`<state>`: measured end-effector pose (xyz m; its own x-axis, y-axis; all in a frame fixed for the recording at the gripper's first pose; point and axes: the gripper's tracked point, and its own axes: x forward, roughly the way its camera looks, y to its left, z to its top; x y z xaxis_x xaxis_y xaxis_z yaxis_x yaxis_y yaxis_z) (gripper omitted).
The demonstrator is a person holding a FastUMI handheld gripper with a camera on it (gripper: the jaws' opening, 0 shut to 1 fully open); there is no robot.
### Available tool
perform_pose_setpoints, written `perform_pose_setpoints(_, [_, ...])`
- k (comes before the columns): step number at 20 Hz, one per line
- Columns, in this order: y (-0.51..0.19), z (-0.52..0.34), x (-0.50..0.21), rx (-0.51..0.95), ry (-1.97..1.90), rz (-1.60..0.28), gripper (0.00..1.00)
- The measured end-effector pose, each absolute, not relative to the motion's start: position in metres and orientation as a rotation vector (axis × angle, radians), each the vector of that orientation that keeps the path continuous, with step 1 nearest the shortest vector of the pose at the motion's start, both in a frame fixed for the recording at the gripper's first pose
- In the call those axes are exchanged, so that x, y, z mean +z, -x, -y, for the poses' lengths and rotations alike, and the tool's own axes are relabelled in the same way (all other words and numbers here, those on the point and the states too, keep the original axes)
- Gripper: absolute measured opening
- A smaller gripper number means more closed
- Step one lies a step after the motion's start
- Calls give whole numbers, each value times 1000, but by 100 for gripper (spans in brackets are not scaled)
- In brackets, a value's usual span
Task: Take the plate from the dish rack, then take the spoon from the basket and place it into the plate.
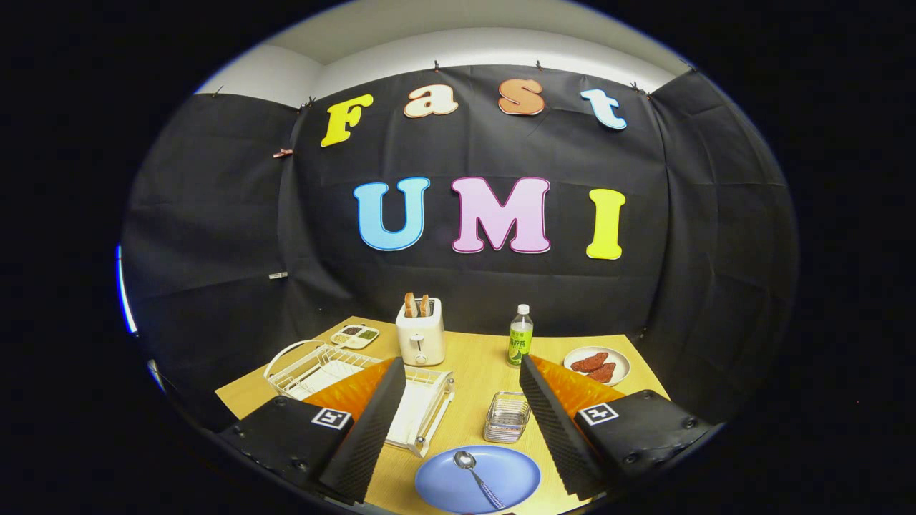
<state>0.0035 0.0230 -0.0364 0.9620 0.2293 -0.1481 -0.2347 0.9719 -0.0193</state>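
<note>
Gripper [458, 415] raised above table [472, 372], fingers spread wide, nothing held; spoon [476, 476] lies in plate [477, 478] between them (basket [507, 417] just beyond).

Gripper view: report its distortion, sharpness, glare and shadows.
Gripper view: strong fisheye bending, the table edges and booth wall curve; the middle is sharp, with the spoon crisp on the blue plate between the open claw fingers; small glare on the spoon bowl and the bottle; soft, short shadows under the toaster and wire basket; lighting even.
</note>
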Motion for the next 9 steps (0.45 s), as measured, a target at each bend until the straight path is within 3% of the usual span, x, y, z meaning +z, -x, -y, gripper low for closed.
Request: perform_pose_setpoints(9, [-8,-38,-44,263,31,-165,99])
